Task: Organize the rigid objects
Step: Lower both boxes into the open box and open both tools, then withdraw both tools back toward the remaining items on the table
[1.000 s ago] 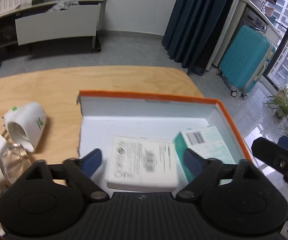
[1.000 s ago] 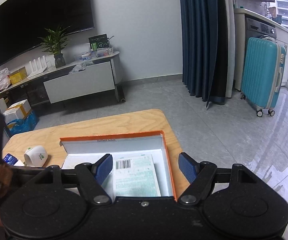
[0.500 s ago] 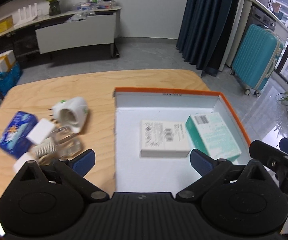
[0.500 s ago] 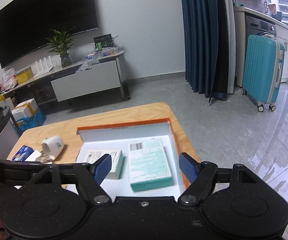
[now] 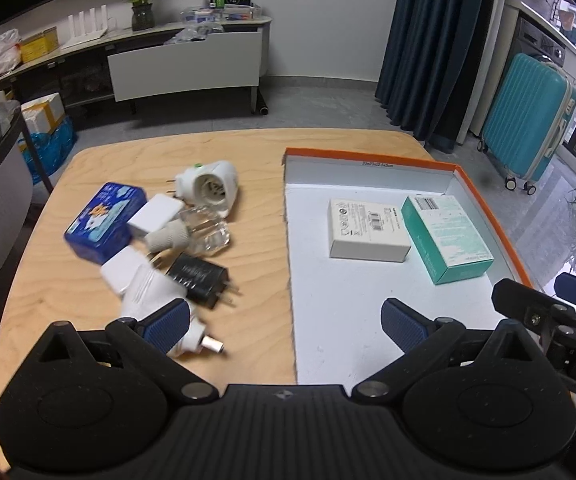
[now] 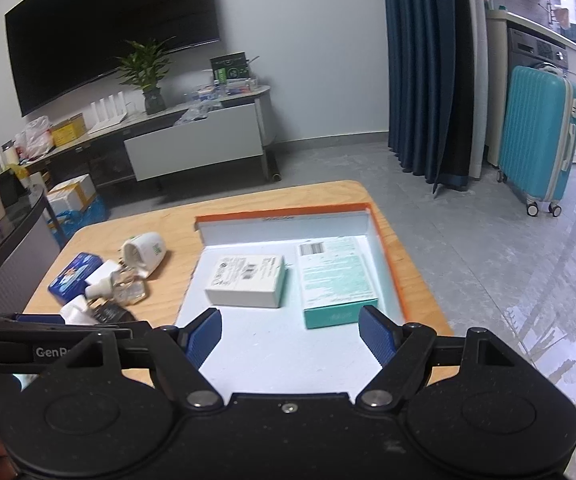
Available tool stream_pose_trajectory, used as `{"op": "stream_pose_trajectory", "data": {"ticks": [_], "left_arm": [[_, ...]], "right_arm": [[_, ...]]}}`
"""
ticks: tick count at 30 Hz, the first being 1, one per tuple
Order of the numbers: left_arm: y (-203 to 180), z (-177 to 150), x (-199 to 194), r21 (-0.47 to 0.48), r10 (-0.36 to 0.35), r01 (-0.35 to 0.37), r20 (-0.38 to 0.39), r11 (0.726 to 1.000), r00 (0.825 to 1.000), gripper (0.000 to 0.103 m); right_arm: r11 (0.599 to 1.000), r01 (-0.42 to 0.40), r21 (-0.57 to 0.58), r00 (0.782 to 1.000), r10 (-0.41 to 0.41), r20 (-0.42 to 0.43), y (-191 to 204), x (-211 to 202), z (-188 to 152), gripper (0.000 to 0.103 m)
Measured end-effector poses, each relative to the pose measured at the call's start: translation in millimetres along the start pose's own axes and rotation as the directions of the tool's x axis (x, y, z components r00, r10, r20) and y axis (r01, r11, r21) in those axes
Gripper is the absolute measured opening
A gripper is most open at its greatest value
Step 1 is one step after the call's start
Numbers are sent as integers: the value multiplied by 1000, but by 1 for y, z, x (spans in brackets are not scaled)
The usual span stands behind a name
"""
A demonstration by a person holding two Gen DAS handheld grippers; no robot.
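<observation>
An orange-rimmed box lid (image 5: 367, 157) (image 6: 284, 213) lies on the wooden table (image 5: 168, 160) and holds a white box (image 5: 367, 229) (image 6: 248, 280) and a teal box (image 5: 445, 236) (image 6: 333, 280) side by side. Left of it is a pile: a blue tin (image 5: 106, 220) (image 6: 72, 271), a white round plug device (image 5: 210, 188) (image 6: 146, 251), a clear bottle (image 5: 204, 232), a black charger (image 5: 198, 276) and white adapters (image 5: 144, 288). My left gripper (image 5: 284, 320) is open and empty, near the lid's front-left edge. My right gripper (image 6: 291, 330) is open and empty over the lid's front.
The table's right edge drops to grey floor with a teal suitcase (image 5: 527, 116) and dark curtains (image 5: 427, 40) beyond. A TV console (image 5: 148, 60) with a plant stands at the back. The right gripper's body (image 5: 559, 320) shows at the lower right of the left wrist view.
Both grippers have drawn back from the lid. The left jaws widened, leaving the white box in the lid, and the pile of small objects has come into view on the left.
</observation>
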State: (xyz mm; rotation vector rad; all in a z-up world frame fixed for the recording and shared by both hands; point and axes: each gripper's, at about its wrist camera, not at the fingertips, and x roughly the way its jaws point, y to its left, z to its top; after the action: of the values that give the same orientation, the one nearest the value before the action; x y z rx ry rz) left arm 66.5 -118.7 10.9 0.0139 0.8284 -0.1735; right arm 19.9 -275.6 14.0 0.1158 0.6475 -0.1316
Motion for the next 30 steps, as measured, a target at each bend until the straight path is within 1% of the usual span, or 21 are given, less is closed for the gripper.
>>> {"op": "stream_pose_trajectory", "data": {"ticks": [12,30], "left_arm": [[19,-17,-24,-22,20,-20,37,1000,999,103],[55,-33,-51,-60,86,-82,83,995,993,103]], "right_arm": [[998,-33,-59,999,34,6,29,-17,-11,90],[986,-104,-127,994,105,4,71,-30,-24,90]]}}
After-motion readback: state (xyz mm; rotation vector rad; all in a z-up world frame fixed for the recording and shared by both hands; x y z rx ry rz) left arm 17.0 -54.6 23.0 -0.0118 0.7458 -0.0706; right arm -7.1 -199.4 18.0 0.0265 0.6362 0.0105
